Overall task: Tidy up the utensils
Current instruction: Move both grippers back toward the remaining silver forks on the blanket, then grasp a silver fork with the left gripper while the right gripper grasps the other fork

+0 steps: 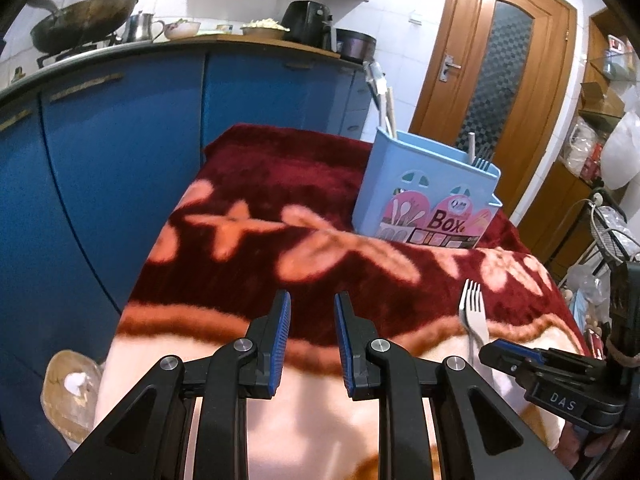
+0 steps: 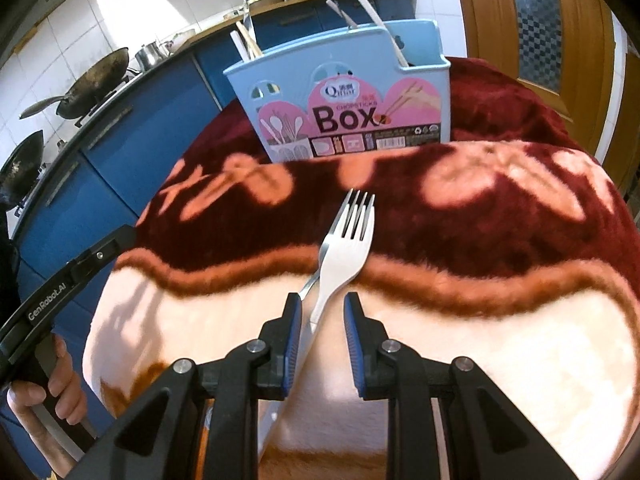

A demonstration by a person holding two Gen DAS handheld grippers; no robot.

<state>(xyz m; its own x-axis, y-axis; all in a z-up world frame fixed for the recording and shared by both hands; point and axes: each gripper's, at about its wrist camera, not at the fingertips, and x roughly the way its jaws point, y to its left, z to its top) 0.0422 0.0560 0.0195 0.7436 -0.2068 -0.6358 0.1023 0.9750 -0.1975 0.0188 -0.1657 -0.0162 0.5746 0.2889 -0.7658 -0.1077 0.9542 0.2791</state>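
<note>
A light blue utensil box (image 2: 340, 92) with a pink "Box" label stands on the blanket; it also shows in the left wrist view (image 1: 428, 192). Chopsticks (image 2: 244, 44), a spoon handle and a fork (image 1: 482, 158) stick out of it. Two forks (image 2: 346, 240), one white and one metal beneath it, lie on the blanket in front of the box, tines toward it; they also show in the left wrist view (image 1: 474, 316). My right gripper (image 2: 320, 304) is open, its fingers on either side of the fork handles. My left gripper (image 1: 312, 304) is open and empty over the blanket, left of the forks.
A dark red and peach floral blanket (image 2: 500, 220) covers the table. Blue kitchen cabinets (image 1: 120, 152) stand to the left, with woks (image 1: 84, 20) and pots on the counter. A wooden door (image 1: 496, 60) is behind the box. Cluttered shelves (image 1: 600, 140) stand at the right.
</note>
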